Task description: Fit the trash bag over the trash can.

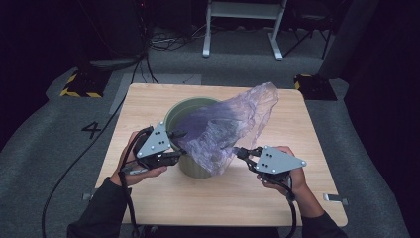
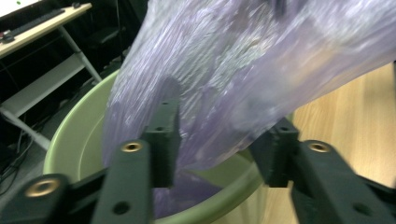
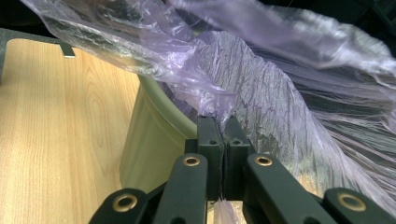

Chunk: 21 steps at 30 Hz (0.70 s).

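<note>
A pale green bin (image 1: 190,111) stands upright near the middle of the wooden tabletop (image 1: 148,203). A thin purple plastic bag (image 1: 233,124) hangs partly inside it and partly spreads over its rim, rising toward the far right corner of the tabletop.

The right gripper (image 1: 241,152) is just beside the bin on the right. Its jaws are pressed together on a fold of the bag, and in the right gripper view a bit of the purple film (image 3: 224,212) comes out below the closed jaws.

The left gripper (image 1: 176,144) is at the left rim of the bin. In the left gripper view its jaws stand about half apart with the bag (image 2: 243,79) between them. The film lies against one of them, but they do not press on it.
</note>
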Available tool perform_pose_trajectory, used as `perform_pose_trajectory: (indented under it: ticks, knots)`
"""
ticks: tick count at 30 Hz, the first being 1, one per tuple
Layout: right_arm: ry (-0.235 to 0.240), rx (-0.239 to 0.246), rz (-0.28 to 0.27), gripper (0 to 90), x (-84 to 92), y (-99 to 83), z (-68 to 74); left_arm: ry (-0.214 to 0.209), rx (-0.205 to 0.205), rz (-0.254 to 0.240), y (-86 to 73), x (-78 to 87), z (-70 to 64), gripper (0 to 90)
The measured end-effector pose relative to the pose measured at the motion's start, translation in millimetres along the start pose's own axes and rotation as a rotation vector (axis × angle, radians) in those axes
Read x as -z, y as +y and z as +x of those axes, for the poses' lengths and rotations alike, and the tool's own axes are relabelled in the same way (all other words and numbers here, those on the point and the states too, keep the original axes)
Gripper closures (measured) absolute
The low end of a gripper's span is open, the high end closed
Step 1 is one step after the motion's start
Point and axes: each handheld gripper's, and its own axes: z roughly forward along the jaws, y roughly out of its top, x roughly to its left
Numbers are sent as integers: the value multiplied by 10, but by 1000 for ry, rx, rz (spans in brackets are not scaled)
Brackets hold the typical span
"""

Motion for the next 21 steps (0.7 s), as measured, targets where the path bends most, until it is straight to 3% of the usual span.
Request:
perform_pose_trajectory:
  ticks: [5, 8, 11, 14, 16, 21]
  knots:
    - [1, 0, 4, 897, -23, 14, 20, -8, 7, -61, 81, 40, -114, 233]
    - [8, 0, 6, 897, -42, 18, 29, -7, 4, -111, 136, 74, -181, 158]
    - [24, 5, 8, 897, -62, 12, 52, -39, 6, -128, 183, 71, -218, 160]
    - [35, 7, 11, 895, -81, -1, 74, -49, -23, -108, 206, 41, -275, 227]
    - [42, 8, 10, 894, -85, -13, 90, -19, -32, -83, 204, 13, -305, 346]
    - [66, 3, 9, 877, -110, -60, 147, -13, -46, -63, 120, 8, -291, 676]
